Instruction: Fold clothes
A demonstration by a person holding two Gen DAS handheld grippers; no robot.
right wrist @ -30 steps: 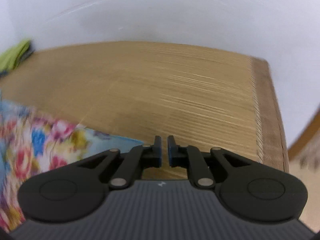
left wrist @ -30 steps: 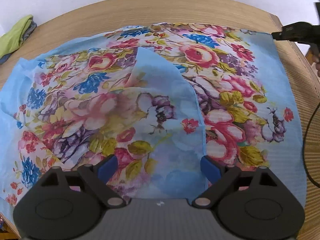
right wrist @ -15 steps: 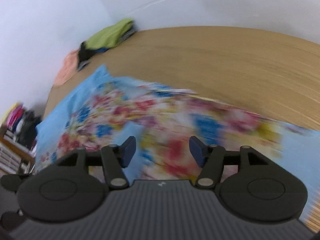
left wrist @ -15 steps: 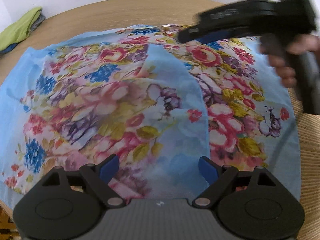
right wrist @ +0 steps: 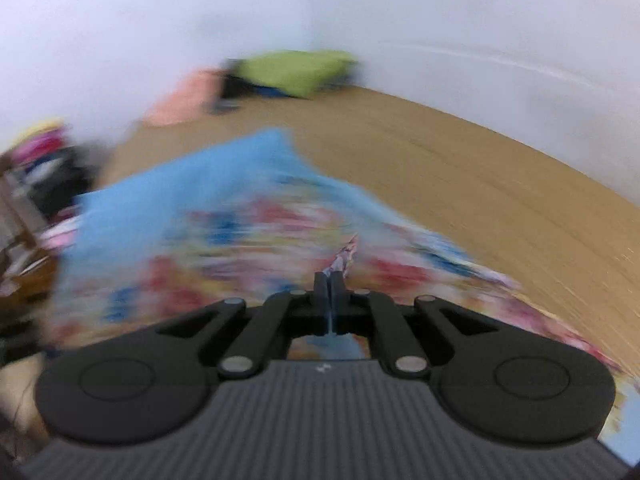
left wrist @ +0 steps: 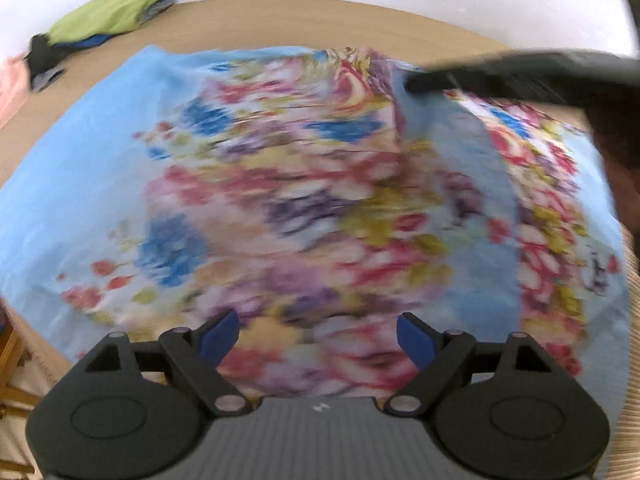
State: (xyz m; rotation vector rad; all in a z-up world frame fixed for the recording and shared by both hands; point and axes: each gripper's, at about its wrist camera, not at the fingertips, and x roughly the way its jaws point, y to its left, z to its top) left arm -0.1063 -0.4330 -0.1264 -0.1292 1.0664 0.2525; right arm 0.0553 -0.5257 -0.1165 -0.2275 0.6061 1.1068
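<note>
Though blurred, floral cloth [right wrist: 224, 216] seemingly pinched in right gripper [right wrist: 329, 280].

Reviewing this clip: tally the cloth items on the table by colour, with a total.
Blue floral cloth: 1
Lime green garment: 1
Peach garment: 1
Dark garment in the far pile: 1, though blur may hide more
Total: 4

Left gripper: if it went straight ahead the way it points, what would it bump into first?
Most likely the flowery cloth spread on the table. The left gripper is open and empty.
</note>
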